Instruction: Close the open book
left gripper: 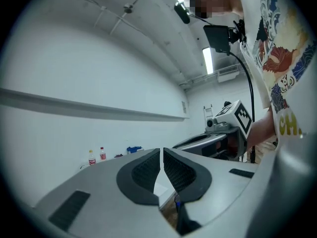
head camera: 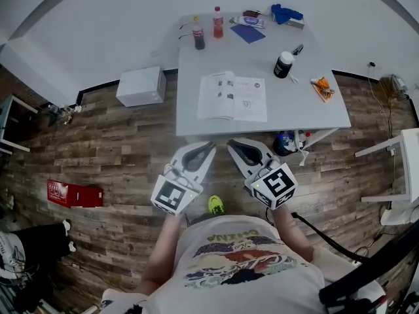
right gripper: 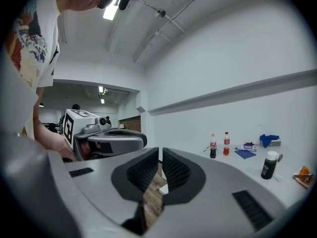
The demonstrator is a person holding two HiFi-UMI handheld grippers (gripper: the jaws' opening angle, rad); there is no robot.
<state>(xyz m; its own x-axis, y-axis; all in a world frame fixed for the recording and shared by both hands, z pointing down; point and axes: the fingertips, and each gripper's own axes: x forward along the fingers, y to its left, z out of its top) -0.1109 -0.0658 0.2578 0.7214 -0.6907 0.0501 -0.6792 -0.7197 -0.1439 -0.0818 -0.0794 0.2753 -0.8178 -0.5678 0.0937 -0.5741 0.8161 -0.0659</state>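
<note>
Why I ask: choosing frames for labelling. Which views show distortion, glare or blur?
Head view: fisheye bows the floorboards, even light, open white book clear. Left gripper view: dark round vignette, ceiling strip light glares, dark ribbed fingers loom large. Right gripper view: same vignette, ceiling lamp glares top left.

The open book [head camera: 232,97] lies near the front edge of the table [head camera: 314,110], with two bottles [head camera: 198,34] behind it, a jar [head camera: 283,65] to its right, a box [head camera: 141,86] on the floor left of the table, and the left gripper [head camera: 209,148] and right gripper [head camera: 232,145] side by side before that edge.
</note>
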